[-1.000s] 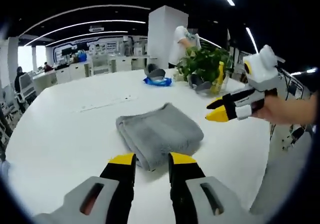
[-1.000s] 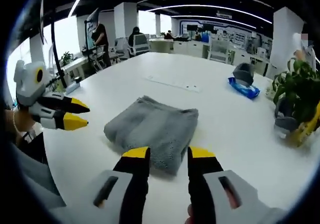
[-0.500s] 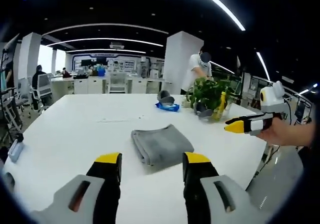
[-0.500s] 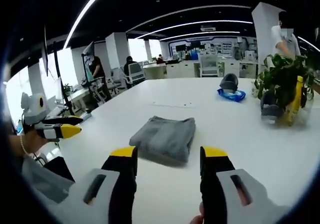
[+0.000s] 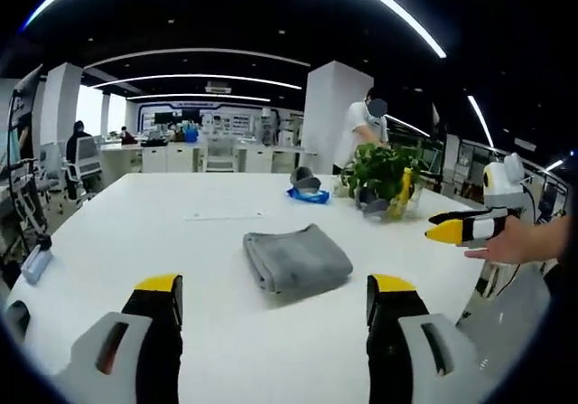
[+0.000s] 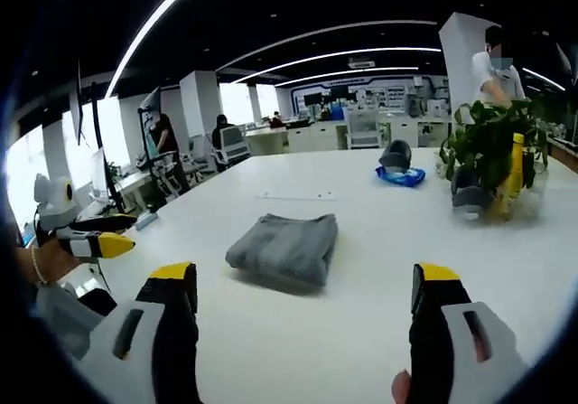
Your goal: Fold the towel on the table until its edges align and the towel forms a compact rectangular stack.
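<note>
Both my tongs have backed away and spread wide apart, empty, leaving the towel (image 5: 296,258) folded compactly mid-surface (image 5: 135,232); folding looks finished, so I'd only check edges.

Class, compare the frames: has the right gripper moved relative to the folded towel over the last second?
Yes. In the left gripper view the right gripper has pulled back from the grey towel toward the table's edge, away from the potted plant.
</note>
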A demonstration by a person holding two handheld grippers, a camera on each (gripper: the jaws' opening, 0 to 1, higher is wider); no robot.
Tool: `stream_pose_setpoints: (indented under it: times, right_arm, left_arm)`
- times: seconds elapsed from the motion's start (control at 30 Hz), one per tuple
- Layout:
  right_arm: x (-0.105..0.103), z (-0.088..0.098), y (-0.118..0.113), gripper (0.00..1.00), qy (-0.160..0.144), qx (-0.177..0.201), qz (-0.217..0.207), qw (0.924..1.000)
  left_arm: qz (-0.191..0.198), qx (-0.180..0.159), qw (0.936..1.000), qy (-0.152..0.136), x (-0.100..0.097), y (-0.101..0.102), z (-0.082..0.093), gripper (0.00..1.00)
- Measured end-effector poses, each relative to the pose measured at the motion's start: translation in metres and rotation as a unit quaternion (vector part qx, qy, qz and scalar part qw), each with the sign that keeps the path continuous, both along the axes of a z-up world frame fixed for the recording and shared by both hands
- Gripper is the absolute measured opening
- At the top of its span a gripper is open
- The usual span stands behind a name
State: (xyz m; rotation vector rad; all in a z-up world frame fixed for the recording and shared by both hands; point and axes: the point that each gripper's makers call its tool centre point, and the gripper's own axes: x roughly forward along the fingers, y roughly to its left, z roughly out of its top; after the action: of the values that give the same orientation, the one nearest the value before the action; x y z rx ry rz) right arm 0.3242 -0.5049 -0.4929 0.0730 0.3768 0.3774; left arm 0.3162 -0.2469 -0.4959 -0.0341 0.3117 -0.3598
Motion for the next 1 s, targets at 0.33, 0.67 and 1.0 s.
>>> stream_pose_setpoints:
  times: [0.33,0.67,1.0]
  right_arm:
    - [-0.01,-0.005,-0.012,1.0,-0.004,-0.013,0.0,0.9999]
    - [-0.021,-0.012,-0.025,1.0,-0.023,-0.02,-0.015,0.9994]
    - [-0.008,0.006,-0.04,1.0,-0.066,-0.02,-0.032,0.9971]
  left_arm:
    - [0.016,-0.006,0.9997,-0.016,-0.002,0.006,0.004,1.0]
    - [0.015,0.001,0.9995,-0.026,-0.004,0.006,0.008,1.0]
    - [0.016,0.003,0.9991,-0.038,-0.002,0.005,0.01,1.0]
